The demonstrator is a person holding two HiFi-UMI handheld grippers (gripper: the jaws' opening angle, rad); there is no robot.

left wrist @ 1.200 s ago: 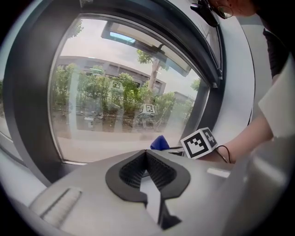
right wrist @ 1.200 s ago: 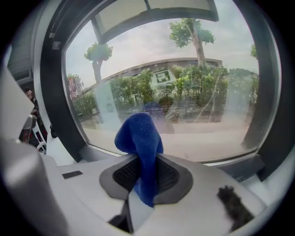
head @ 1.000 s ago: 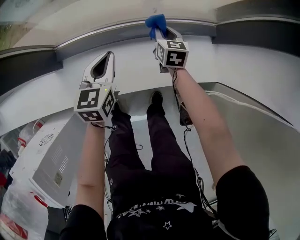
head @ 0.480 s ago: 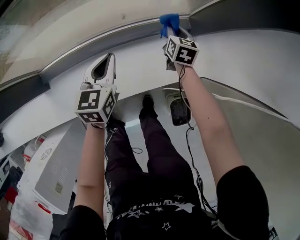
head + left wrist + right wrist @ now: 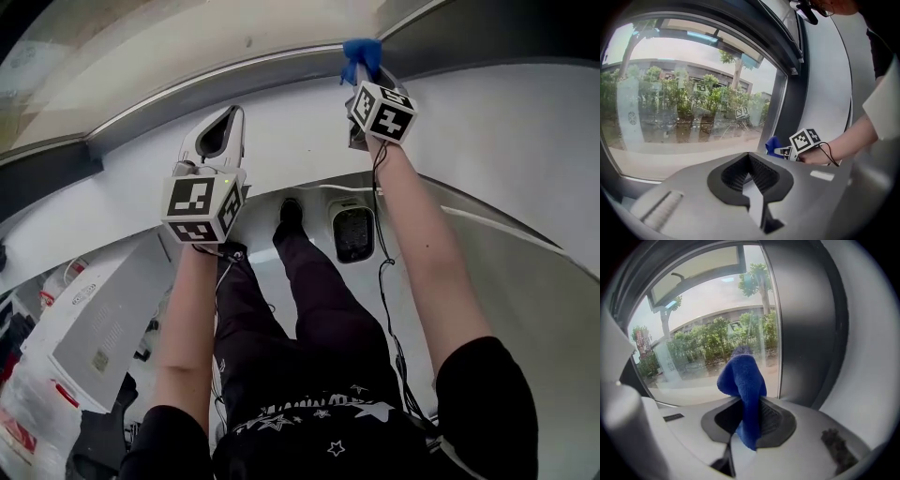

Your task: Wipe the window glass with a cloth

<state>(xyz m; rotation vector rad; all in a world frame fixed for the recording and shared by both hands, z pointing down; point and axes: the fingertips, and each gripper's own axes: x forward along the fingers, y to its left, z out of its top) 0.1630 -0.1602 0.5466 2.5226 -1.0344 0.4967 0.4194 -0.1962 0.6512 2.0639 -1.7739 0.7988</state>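
Observation:
My right gripper (image 5: 361, 67) is shut on a blue cloth (image 5: 361, 53), raised to the lower right part of the window glass (image 5: 141, 47). In the right gripper view the cloth (image 5: 743, 385) sticks up from the jaws in front of the glass (image 5: 708, 343), close beside the dark frame post (image 5: 801, 319); whether it touches the pane is unclear. My left gripper (image 5: 223, 120) is held up lower and to the left, shut with nothing in it. The left gripper view shows the glass (image 5: 689, 98) ahead and the cloth (image 5: 774, 145) at the right.
A dark window frame (image 5: 234, 80) runs under the glass, with a white wall (image 5: 506, 122) below it. A white appliance (image 5: 94, 319) stands at the lower left. The person's legs (image 5: 309, 300) and a dark grille (image 5: 353, 228) are on the floor below.
The right gripper and cloth have shifted to the right along the bottom of the glass. The left gripper rose slightly and moved right too.

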